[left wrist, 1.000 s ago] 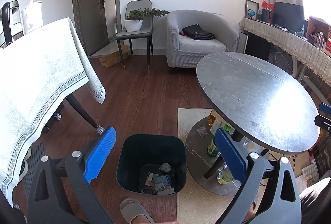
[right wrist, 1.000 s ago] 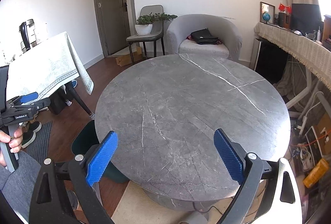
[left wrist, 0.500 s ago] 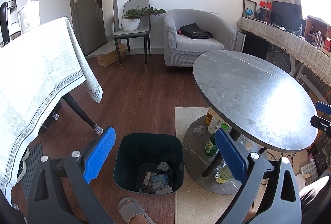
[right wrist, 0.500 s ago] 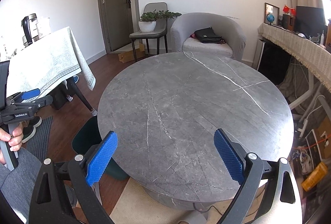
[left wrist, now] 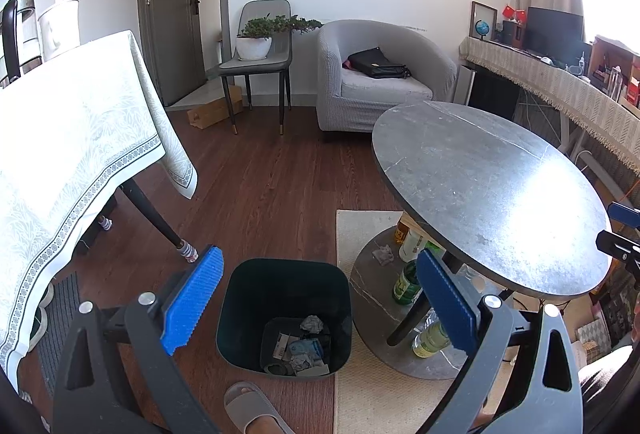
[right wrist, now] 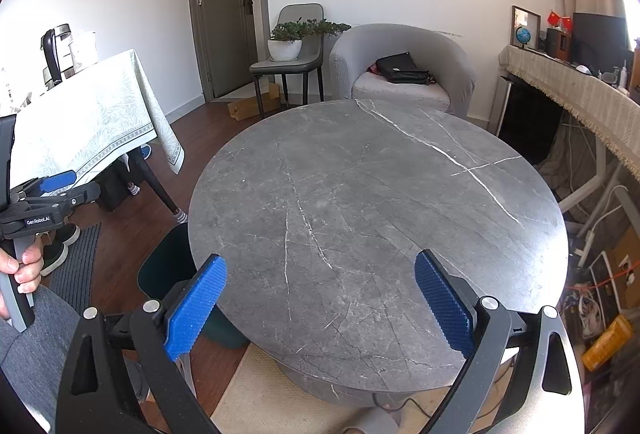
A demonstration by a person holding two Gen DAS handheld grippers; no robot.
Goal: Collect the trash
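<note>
A dark green trash bin [left wrist: 248,298] stands on the wood floor by the round table, with crumpled paper and wrappers [left wrist: 302,348] in its bottom. My left gripper [left wrist: 318,280] is open and empty above the bin. My right gripper [right wrist: 320,286] is open and empty above the near edge of the bare grey marble table top [right wrist: 360,193]. A crumpled grey scrap [left wrist: 383,254] lies on the table's lower base, beside several bottles [left wrist: 405,282]. The bin's edge [right wrist: 160,270] shows under the table in the right wrist view.
A table with a white cloth [left wrist: 68,137] stands at the left. A grey armchair [left wrist: 380,73] with a black bag and a chair with a potted plant [left wrist: 256,37] are at the back. A beige rug [left wrist: 360,386] lies under the round table. A slippered foot [left wrist: 252,410] is near the bin.
Both grippers have drawn back and risen slightly, so the bin and table look a little farther away. Both stay open and empty.
</note>
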